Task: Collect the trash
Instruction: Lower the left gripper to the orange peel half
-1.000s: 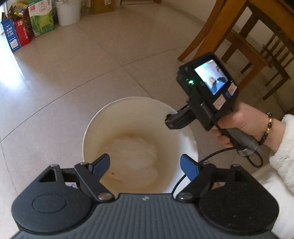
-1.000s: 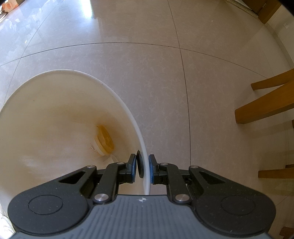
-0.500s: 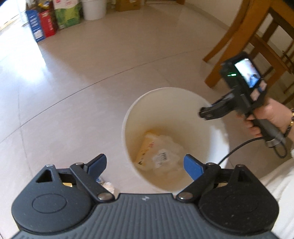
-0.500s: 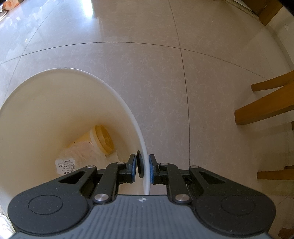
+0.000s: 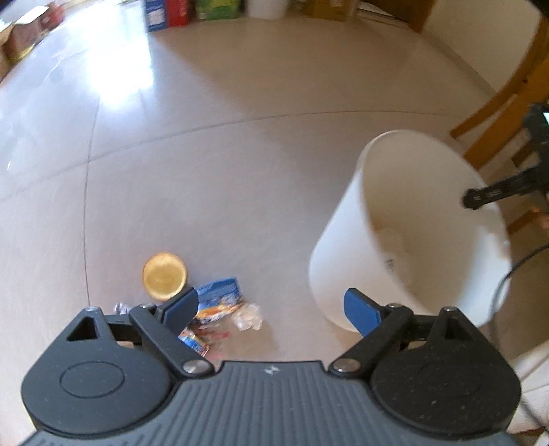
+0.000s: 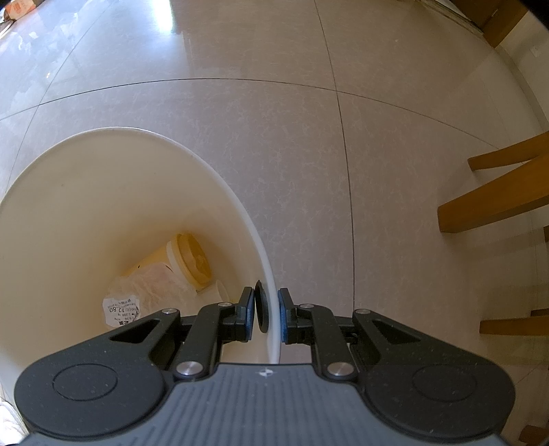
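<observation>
A white bucket (image 5: 346, 260) stands on the tiled floor; my right gripper (image 6: 267, 317) is shut on its rim (image 6: 271, 308). Inside lie a yellow-lidded cup (image 6: 190, 257) and a clear bag with a price label (image 6: 121, 310). In the left wrist view my left gripper (image 5: 271, 308) hangs open and empty above floor litter left of the bucket: a round gold lid (image 5: 164, 276), a blue and orange wrapper (image 5: 218, 298) and a crumpled clear scrap (image 5: 248, 317). The wrapper's near end is hidden behind the left finger.
Wooden chair legs (image 6: 494, 202) stand right of the bucket. Boxes and a white pail (image 5: 266, 7) line the far wall. A person's white sleeve (image 5: 530, 394) shows at the right edge. The pale tile floor (image 5: 206, 171) stretches to the far wall.
My left gripper swung left and down, from over the bucket's mouth to above the litter on the floor. A bag and cup now lie in the bucket. The right gripper kept still.
</observation>
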The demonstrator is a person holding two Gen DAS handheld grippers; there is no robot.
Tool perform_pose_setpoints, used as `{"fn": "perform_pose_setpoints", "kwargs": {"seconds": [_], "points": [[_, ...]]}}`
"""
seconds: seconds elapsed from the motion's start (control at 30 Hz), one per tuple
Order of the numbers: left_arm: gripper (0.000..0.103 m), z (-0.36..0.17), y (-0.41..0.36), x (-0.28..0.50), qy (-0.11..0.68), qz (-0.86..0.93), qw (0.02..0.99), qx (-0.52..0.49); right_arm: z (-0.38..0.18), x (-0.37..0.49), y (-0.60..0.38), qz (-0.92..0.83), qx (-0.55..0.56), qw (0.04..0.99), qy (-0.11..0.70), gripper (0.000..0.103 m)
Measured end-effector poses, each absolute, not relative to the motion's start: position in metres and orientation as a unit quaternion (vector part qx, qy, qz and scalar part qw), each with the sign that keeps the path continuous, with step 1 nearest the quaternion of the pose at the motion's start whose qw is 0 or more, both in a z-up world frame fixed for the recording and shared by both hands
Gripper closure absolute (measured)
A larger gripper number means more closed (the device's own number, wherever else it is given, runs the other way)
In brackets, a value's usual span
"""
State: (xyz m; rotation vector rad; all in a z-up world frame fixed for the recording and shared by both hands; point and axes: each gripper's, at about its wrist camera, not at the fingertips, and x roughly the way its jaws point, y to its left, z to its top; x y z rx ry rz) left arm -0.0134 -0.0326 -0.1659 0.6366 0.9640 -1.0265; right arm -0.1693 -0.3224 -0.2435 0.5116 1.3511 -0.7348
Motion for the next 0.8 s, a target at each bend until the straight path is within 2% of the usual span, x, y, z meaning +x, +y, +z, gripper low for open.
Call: {"fn": "perform_pose_setpoints", "kwargs": {"seconds": [0.23,0.5,0.8], "points": [[0.011,-0.229,0.003,0.012,0.424,-0.433,0.740,0.293,-0.244,-0.168,-0.323,-0.329,0.232,0.689,0.603,0.086],[0.011,-0.314,0.037,0.034,0.484,-0.347,0.761,0.255,-0.244,-0.171,-0.326,-0.332,0.235,0.689,0.600,0.086],[0.011,-0.361,0.070,0.051,0.498,-0.307,0.775,0.238,-0.242,-0.172,-0.325,-0.331,0.234,0.690,0.600,0.086]]}}
